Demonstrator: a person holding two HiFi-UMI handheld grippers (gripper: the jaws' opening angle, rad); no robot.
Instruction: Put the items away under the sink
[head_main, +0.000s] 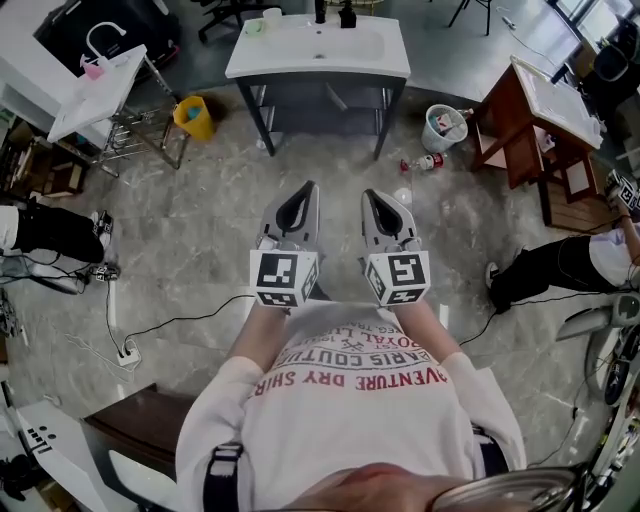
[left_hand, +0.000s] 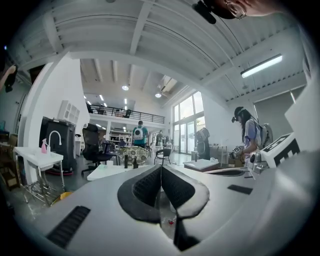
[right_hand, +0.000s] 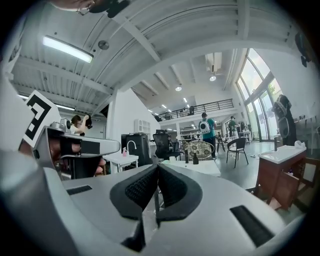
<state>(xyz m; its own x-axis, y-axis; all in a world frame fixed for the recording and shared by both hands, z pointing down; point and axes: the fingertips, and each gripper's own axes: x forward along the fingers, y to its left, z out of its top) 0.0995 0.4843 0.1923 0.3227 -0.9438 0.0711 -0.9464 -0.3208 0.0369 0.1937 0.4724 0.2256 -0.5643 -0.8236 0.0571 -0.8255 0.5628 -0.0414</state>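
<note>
A white sink vanity (head_main: 300, 55) on dark legs stands straight ahead, with an open shelf (head_main: 320, 100) under it. On its top are two dark bottles (head_main: 347, 14) and a green cup (head_main: 254, 27). A red-capped bottle (head_main: 430, 162) lies on the floor by a white bucket (head_main: 443, 127), right of the vanity. I hold both grippers close to my chest, pointing at the vanity. The left gripper (head_main: 300, 195) (left_hand: 161, 170) is shut with nothing in it. The right gripper (head_main: 385, 203) (right_hand: 157, 169) is also shut and holds nothing.
A yellow bucket (head_main: 193, 116) sits left of the vanity, beside a second white sink stand (head_main: 100, 90). A wooden vanity (head_main: 540, 120) stands at the right. People sit on the floor at both sides. A cable and power strip (head_main: 127, 352) lie at the left.
</note>
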